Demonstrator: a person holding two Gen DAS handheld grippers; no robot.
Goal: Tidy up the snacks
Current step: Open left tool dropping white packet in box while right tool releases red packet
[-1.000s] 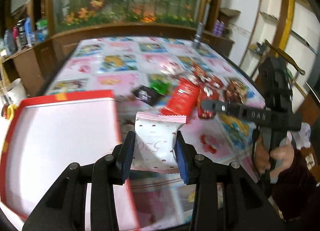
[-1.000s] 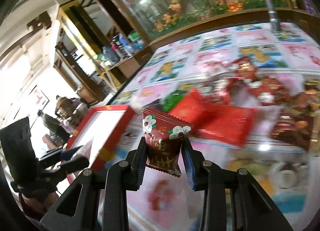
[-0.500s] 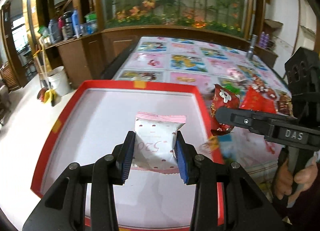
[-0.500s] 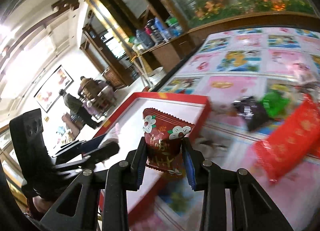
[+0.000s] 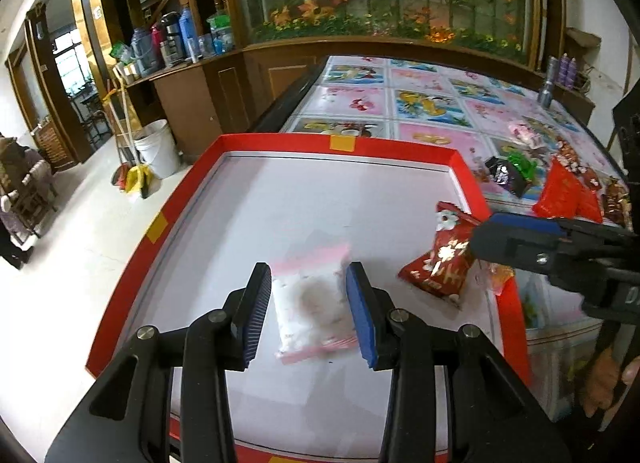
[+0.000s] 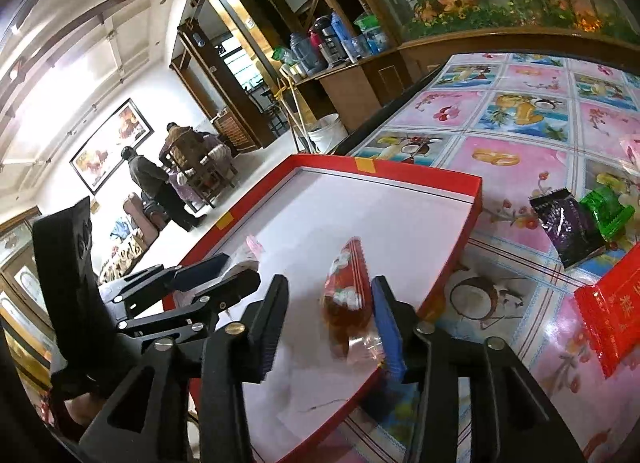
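White packet (image 5: 310, 305) seemingly between parted jaws.

A red-rimmed tray (image 5: 460, 161) with a white floor lies mostly bare — open room across its far half and left side. Near the front, a white snack packet (image 5: 310, 299) and a red snack packet (image 5: 444, 259) lie well apart, and the left gripper (image 5: 308, 311) and right gripper (image 6: 326, 321) crowd that end. Right of the tray, loose snacks (image 5: 560, 191) clutter the table (image 5: 424, 103) — its far end is open.
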